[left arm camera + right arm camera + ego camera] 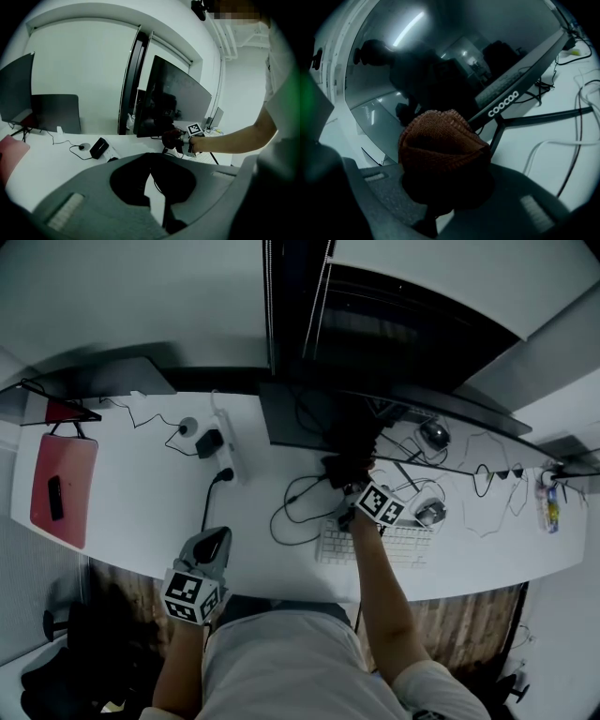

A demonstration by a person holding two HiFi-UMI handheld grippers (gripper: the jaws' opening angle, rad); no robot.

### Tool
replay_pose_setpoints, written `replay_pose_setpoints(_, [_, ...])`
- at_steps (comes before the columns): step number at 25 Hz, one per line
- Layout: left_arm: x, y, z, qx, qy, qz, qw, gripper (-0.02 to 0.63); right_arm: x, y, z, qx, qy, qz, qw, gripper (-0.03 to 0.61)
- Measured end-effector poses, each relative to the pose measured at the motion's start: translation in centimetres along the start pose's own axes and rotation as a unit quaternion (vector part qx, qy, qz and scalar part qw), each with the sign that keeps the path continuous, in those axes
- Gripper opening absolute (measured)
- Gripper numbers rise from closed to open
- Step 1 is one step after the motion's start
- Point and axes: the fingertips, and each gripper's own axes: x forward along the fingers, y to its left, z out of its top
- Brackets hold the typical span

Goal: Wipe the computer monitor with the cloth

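Bunched tight in the right gripper (440,190), a rust-brown knitted cloth (443,150) fills that gripper's view; the jaws are clamped on its lower folds. It is held up near the lower edge of the dark curved monitor (417,70), though no view settles whether it touches the glass. Just beneath the cloth runs the bezel with pale lettering, and the thin black stand legs (534,119) splay over the white desk (141,512) among loose cables (576,140). Only the right gripper view shows the screen's glossy reflections of ceiling lights. From the head view the person's right forearm (380,587) reaches across a white keyboard (375,545), with a mouse (429,513) just beside it and more cable loops to the keyboard's left — none of which the right gripper view shows. Farther left lie a white power strip (225,451) and, well apart near the desk's end, a red pad (61,488). The left gripper (211,549) hangs at the desk's near edge, well away from the monitor; its own view shows the jaws drawn together at the tips on nothing, and — across the desk — the whole dark screen side-on.
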Motion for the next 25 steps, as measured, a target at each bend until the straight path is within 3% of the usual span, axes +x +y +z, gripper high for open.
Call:
replay_pose_setpoints(11, [-2.5, 5.7, -1.0, -0.003, 0.001, 0.022, 0.9998, 0.009, 4.3, 5.7, -3.8, 0.001, 0.023, 0.020, 1.000, 0.049])
replay_pose_setpoints(25, [-5.8, 10.7, -3.5, -0.045, -0.010, 0.031, 0.9984, 0.009, 9.1, 12.9, -8.5, 0.026, 0.039, 0.052, 0.998, 0.049])
